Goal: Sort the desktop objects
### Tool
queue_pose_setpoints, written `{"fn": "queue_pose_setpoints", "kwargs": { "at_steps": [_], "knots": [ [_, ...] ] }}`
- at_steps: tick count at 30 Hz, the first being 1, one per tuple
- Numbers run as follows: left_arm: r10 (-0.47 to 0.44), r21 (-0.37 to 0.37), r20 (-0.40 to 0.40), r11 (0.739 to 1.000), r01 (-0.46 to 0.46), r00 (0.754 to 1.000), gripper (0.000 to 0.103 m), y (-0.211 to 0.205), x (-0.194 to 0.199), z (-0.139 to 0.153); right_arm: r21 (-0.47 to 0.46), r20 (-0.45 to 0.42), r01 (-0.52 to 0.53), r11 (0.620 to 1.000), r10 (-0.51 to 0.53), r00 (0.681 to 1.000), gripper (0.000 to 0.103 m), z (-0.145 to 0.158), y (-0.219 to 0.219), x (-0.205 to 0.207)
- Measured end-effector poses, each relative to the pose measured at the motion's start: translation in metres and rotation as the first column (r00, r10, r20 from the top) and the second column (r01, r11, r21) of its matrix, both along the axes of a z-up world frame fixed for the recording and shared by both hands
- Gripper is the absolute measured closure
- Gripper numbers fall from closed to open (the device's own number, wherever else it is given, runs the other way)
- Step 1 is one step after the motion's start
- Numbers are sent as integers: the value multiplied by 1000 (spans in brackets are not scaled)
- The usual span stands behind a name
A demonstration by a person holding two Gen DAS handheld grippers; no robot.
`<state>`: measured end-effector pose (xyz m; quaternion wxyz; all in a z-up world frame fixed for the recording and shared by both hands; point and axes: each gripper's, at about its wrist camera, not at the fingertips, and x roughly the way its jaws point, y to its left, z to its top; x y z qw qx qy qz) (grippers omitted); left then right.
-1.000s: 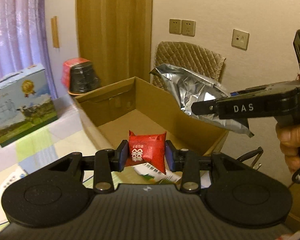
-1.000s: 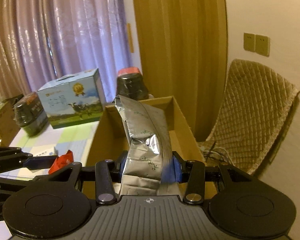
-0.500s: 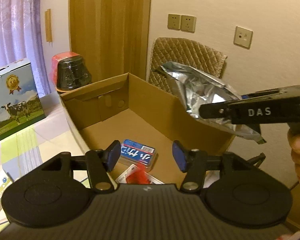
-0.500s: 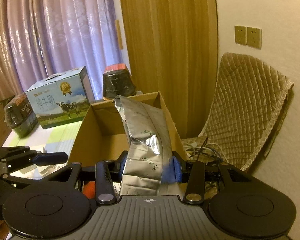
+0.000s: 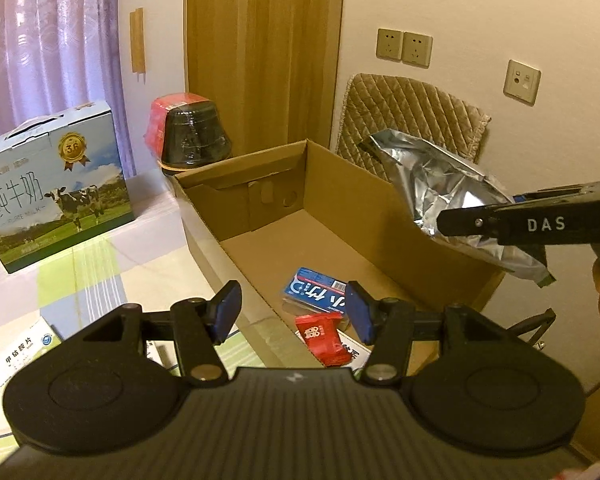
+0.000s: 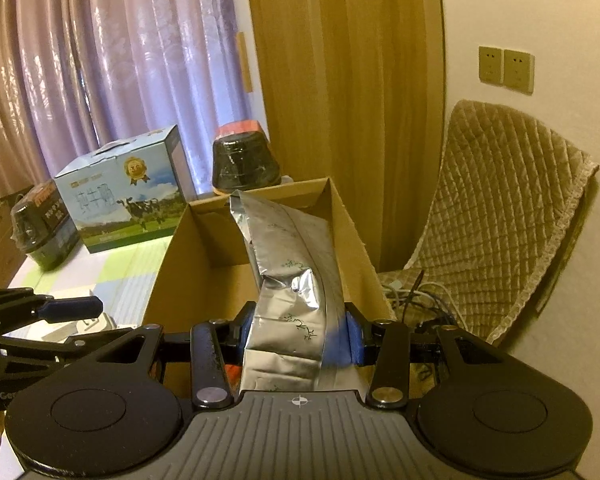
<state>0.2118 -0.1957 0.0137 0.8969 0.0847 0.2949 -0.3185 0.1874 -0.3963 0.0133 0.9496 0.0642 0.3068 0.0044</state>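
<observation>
Your left gripper (image 5: 292, 312) hung spread, empty | your right gripper (image 6: 300, 330) pinched the silver foil pouch (image 6: 296, 280) above the cardboard box (image 5: 380, 200), at its 3 o'clock wall | you did best releasing low, over bare floor beyond the red sachet (image 5: 324, 338).

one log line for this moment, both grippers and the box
left gripper: open, empty | right gripper: shut on foil bag | cardboard box: red packet, blue pack inside

Home, lived-in room — purple curtains (image 6: 112, 80), wooden door (image 5: 260, 60), quilted chair cover (image 6: 496, 208), wall sockets (image 5: 404, 48). Checked tablecloth (image 5: 100, 272) carrying milk carton (image 5: 52, 188), wrapped bowls (image 5: 192, 136) — domestic clutter.
</observation>
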Motion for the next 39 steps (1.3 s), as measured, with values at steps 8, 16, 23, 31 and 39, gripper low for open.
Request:
{"fn": "queue_pose_setpoints", "kwargs": {
  "at_steps": [8,16,23,31,39],
  "knots": [
    [15,-13,-11,1000,-15,1000,51,6,-1,1,-12,16,-14,1000,14,1000,68,3,12,11],
    [25,-13,-24,1000,-26,999,50,14,-1,0,-18,49,-16,1000,17,999,68,10,13,17],
    [60,-27,-21,998,-60,998,41,35,-1,3,13,62,-17,1000,16,998,50,13,12,-3],
    [147,-29,-26,989,-148,989,33,83,-2,6,63,78,-85,994,80,994,34,17,36,-31],
    [293,-47,-34,954,-294,955,24,156,-5,13,94,88,-214,972,206,975,25,13,88,-51]
  ]
}}
